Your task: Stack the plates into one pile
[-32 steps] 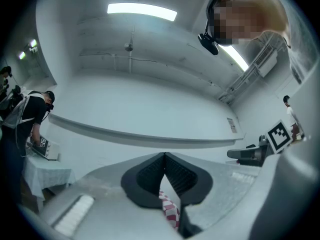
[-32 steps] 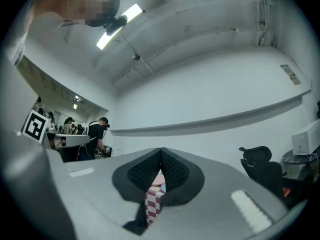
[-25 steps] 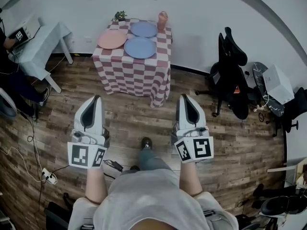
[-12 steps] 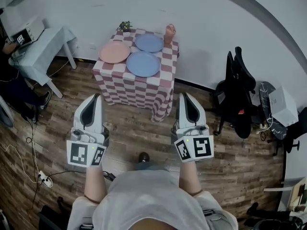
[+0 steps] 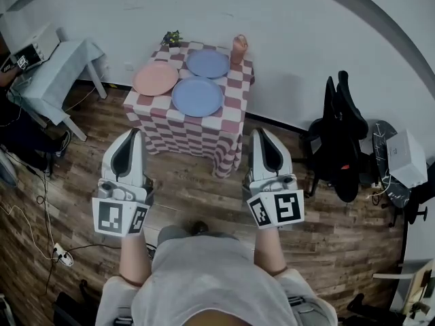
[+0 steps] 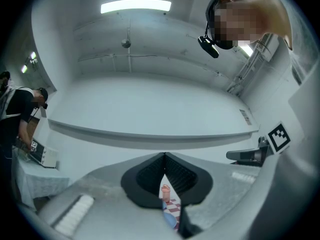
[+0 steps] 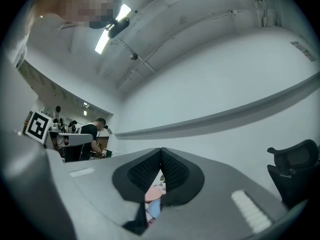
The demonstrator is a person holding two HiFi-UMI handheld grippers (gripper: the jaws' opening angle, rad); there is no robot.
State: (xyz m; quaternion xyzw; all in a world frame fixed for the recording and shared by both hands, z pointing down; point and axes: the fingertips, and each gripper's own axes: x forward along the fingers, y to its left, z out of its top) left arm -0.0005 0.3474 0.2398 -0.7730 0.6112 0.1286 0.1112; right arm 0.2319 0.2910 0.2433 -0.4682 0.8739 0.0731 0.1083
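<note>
Three plates lie apart on a small table with a red-and-white checked cloth [image 5: 194, 124]: a pink plate [image 5: 155, 78] at the left, a blue plate [image 5: 198, 96] nearest me, another blue plate [image 5: 208, 63] at the back. My left gripper [image 5: 130, 136] and right gripper [image 5: 261, 134] hang side by side over the wooden floor, well short of the table. Both are shut with nothing between the jaws. In the left gripper view [image 6: 164, 156] and right gripper view [image 7: 160, 151] the pads meet, and slivers of the table show below them.
A pinkish cup [image 5: 238, 46] and a small plant [image 5: 171, 38] stand at the table's back edge. A white side table [image 5: 51, 66] stands at the left, a black office chair [image 5: 343, 134] and a white box [image 5: 406, 158] at the right. Cables and a power strip [image 5: 61, 253] lie on the floor.
The view has moved closer to the checked table, which now sits lower and larger in the frame. Both grippers keep their pose and stay shut.
</note>
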